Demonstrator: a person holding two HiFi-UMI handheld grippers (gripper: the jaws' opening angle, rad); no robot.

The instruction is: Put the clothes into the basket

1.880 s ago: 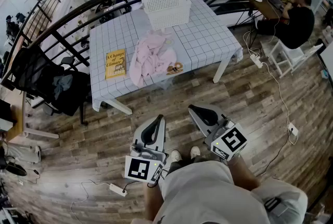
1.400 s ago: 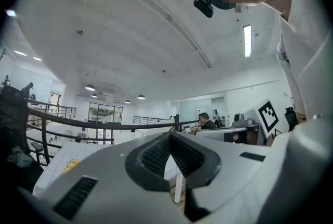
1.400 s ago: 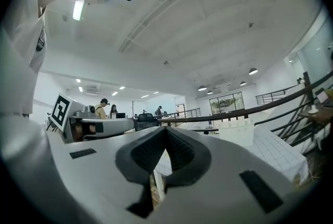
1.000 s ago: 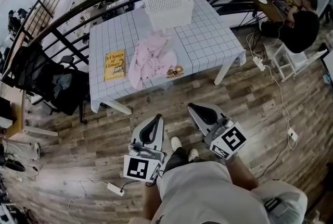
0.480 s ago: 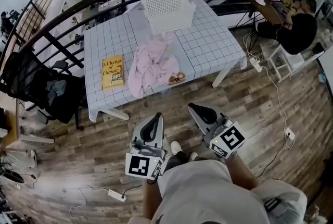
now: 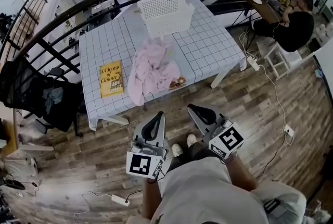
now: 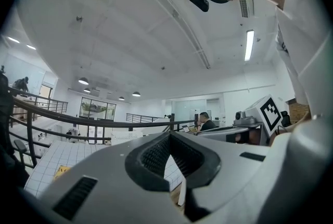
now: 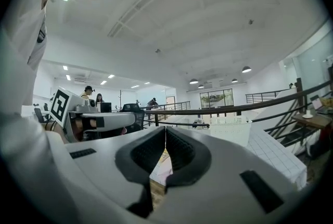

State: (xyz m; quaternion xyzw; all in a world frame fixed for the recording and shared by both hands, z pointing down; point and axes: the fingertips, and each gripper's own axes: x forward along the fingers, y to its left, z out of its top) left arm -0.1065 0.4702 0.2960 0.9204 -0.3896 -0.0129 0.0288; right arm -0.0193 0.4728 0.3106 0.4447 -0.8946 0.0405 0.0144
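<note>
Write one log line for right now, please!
stage: before pickup | left gripper: shut, empty | right gripper: shut, empty | pink clothes: heaped on table | basket: on table too

Left gripper (image 7: pixel 169 135): jaws closed tip to tip, nothing between them. Beyond them, a black railing (image 7: pixel 99 122) runs across. Checked tabletop (image 7: pixel 54 154) at lower left carries a white basket (image 7: pixel 125 137) and a yellow book (image 7: pixel 61 170).
</note>
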